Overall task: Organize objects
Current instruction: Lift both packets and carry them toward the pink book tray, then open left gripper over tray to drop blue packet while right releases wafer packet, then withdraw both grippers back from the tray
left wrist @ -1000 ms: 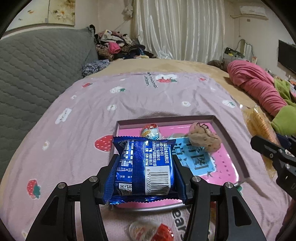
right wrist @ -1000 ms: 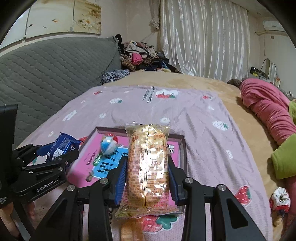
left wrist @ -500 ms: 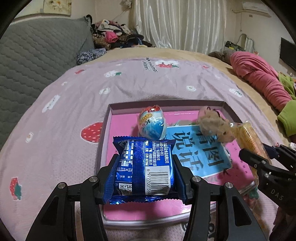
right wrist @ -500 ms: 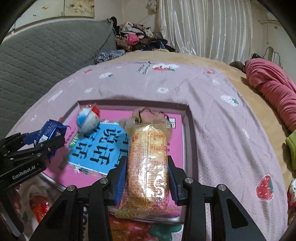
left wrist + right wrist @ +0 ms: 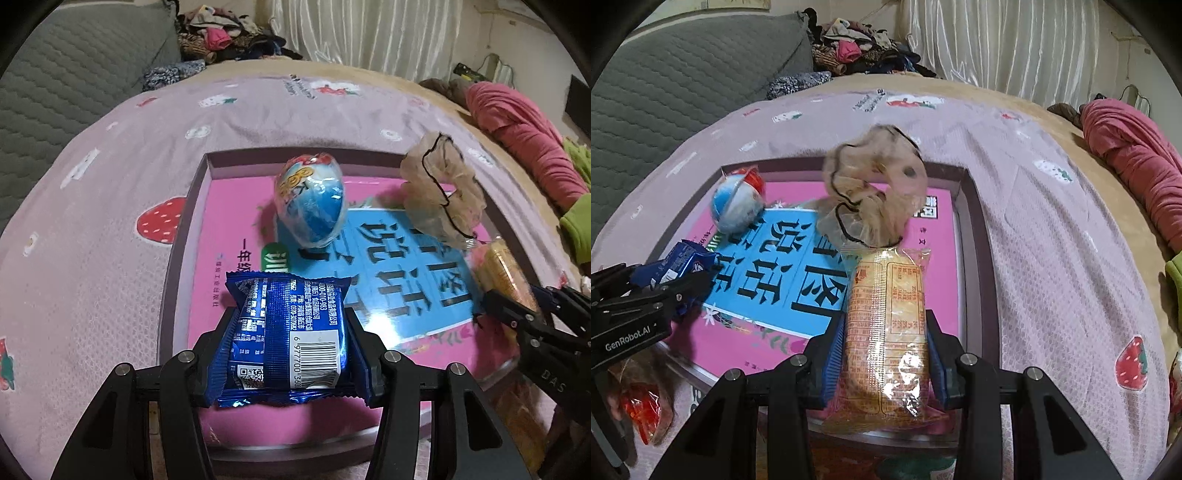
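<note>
On the bed, over a lilac sheet [image 5: 110, 177] printed with strawberries, sits a shallow box [image 5: 173, 251] with a dull purple rim and a pink printed floor bearing a large blue panel of Chinese characters. Inside it, toward the far left, lies a blue-and-white wrapped egg toy [image 5: 310, 201] on its side. Toward the far right sits a beige gauzy scrunchie [image 5: 875, 192] edged in black, just ahead of the right claw's load and touching its tip in the right wrist view. A grey quilted headboard [image 5: 683, 81], a heap of clothes [image 5: 864, 48], a pale curtain [image 5: 1004, 40] and a pink blanket [image 5: 1130, 162] lie beyond. A red-wrapped item [image 5: 642, 410] lies off the box at its near left corner.

The left claw [image 5: 290, 354] is pinching a blue snack packet [image 5: 288, 328] between its pads, over the near left part of the box; the packet shows a barcode reading 6 977700 and a QR code. In the right wrist view the left claw's body carries the words "GenRobot.AI".

The right claw [image 5: 884, 354] is clamped on a long orange-printed clear-wrapped snack [image 5: 886, 325], held lengthwise above the near right part of the box. Its small print is too fine to read.
</note>
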A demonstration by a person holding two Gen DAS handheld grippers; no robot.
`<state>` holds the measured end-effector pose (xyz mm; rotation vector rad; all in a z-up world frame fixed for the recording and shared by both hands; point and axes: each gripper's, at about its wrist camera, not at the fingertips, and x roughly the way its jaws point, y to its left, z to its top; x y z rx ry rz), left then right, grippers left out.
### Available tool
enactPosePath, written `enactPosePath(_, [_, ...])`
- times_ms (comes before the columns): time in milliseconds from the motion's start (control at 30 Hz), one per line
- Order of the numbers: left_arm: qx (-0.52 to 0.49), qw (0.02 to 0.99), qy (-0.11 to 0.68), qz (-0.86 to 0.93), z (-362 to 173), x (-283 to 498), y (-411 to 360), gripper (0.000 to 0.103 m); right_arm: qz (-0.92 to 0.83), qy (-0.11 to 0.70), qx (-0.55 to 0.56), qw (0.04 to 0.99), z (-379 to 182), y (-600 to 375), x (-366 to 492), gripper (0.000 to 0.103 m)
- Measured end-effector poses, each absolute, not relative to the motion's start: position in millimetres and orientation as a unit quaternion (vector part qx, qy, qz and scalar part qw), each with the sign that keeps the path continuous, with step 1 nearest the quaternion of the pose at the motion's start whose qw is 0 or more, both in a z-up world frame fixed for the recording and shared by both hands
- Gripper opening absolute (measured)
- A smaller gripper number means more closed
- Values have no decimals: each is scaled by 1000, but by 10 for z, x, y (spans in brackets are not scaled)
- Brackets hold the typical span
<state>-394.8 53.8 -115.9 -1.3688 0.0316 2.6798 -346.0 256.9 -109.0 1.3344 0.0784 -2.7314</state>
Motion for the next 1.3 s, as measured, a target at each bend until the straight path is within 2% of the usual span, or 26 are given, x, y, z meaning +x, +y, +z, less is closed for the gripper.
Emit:
enactPosePath(300, [-451,63,1,890,-1135,-3931,471,59,-897,27,438,52,-1094,2556,-3445,44])
enactPosePath(500, [-426,58,6,903,-1013,-3843,469,72,-902,24,428,54,-1021,2555,-3417,54])
enactPosePath(667, [-413,57,7,909,-880,-3751,454,74,-907,17,416,57,-911,2564,-3366,60])
enactPosePath(800, [-396,53,9,917,-728,-3622,427,79,-918,15,393,57,-711,2558,-3241,68])
enactPosePath(933, [-379,48,10,924,-559,-3429,392,80,-926,12,371,61,-502,2542,-3069,75])
enactPosePath(1300, [-370,39,6,928,-215,-2701,263,80,-937,-4,344,64,-57,2558,-2407,83])
